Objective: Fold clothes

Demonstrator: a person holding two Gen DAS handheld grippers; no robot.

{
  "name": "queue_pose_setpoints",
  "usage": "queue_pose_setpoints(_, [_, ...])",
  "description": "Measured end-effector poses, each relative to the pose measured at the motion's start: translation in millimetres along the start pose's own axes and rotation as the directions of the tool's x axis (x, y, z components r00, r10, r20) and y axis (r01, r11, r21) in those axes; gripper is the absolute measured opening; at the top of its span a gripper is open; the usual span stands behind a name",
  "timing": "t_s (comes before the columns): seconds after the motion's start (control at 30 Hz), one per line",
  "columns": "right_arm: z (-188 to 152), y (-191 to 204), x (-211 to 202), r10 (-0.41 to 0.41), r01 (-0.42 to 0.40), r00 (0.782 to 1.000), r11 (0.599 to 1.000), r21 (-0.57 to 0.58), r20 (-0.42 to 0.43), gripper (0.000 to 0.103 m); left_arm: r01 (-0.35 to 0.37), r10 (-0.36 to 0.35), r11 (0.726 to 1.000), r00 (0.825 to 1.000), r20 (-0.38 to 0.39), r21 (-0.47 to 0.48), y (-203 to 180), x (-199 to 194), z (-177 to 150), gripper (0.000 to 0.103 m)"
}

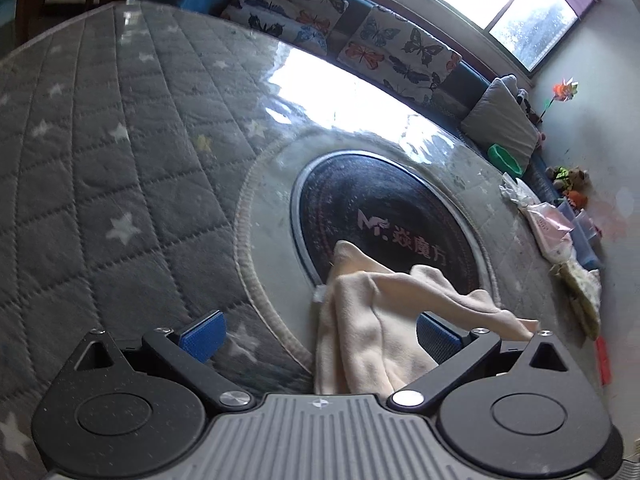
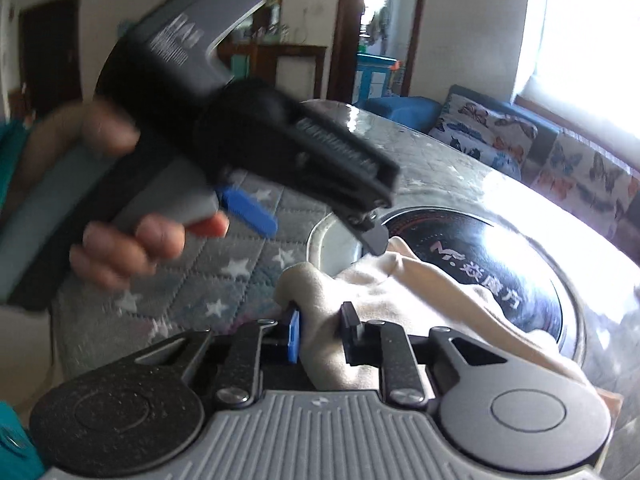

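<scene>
A cream fleece garment (image 1: pixel 372 320) lies crumpled on the round table (image 1: pixel 100 160), partly over the black cooktop disc (image 1: pixel 380 208) at its centre. In the left wrist view my left gripper (image 1: pixel 320 338) stands wide open. The cloth runs between its blue pads (image 1: pixel 202 338) and drapes over the right finger, unpinched. In the right wrist view my right gripper (image 2: pixel 322 332) is shut on a bunched fold of the garment (image 2: pixel 400 292). The left gripper (image 2: pixel 316 228) hovers just beyond it, held by a hand (image 2: pixel 120 248), with one black finger touching the cloth's far edge.
A grey quilted star cover under a glossy sheet tops the table (image 2: pixel 224 272). A sofa with butterfly cushions (image 1: pixel 400 52) runs behind it. A green bowl (image 1: pixel 506 158) and plastic bags (image 1: pixel 548 224) sit at the table's right edge.
</scene>
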State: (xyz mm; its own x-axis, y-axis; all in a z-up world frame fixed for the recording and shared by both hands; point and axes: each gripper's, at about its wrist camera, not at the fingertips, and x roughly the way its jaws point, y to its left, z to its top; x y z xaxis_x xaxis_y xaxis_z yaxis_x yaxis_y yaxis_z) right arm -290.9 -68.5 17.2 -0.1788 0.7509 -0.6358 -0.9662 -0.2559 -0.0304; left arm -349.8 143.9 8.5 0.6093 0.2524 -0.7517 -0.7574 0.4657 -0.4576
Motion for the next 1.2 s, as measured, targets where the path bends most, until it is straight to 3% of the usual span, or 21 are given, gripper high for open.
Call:
queue_pose_setpoints(0.23, [-0.8,-35.5,-20.4,0.064,-0.075,0.996,0.981,0.178,0.066,0.015,0.054,-0.057,0.991,0.998,-0.019,-0.12,1.9,6.6,3.6,0.103])
queue_pose_setpoints(0.37, [-7.0,-49.0,-29.7,0.081,-0.109,0.989,0.964,0.242,0.123,0.015,0.126,-0.137,0.966,0.99,-0.033,-0.224,7.3,10.8,4.5,0.103])
queue_pose_setpoints(0.5, [-13.3,-66.2,-33.5,0.088,-0.126,0.985,0.955,0.27,0.149,0.015,0.19,-0.213,0.946,0.975,-0.059,-0.264,4.8,20.0,3.4,0.099])
queue_pose_setpoints(0.7, [-20.2,-72.2,-35.6,0.108,-0.147,0.982,0.953,0.264,0.154,0.015,0.227,-0.261,0.93,0.961,-0.087,-0.289,0.6,32.7,1.1,0.072])
queue_pose_setpoints(0.87, [-24.8,-69.7,-30.3,0.119,-0.152,0.983,0.955,0.254,0.141,0.015,0.211,-0.25,0.935,0.962,-0.107,-0.285,2.4,38.0,-2.5,0.038])
queue_pose_setpoints(1.03, [-33.7,-60.4,-38.5,0.109,-0.139,0.986,0.957,0.254,0.126,0.02,0.207,-0.244,0.94,0.963,-0.11,-0.271,7.0,38.3,-4.6,0.027])
queue_pose_setpoints(1.1, [-37.0,-58.3,-45.6,0.087,-0.117,0.988,0.96,0.254,0.126,0.029,0.21,-0.246,0.941,0.963,-0.111,-0.265,8.0,38.1,-5.2,0.026])
queue_pose_setpoints(1.2, [-44.8,-68.2,-60.1,0.039,-0.073,0.991,0.959,0.272,0.129,0.031,0.211,-0.244,0.944,0.964,-0.106,-0.253,7.1,38.4,-4.4,0.026])
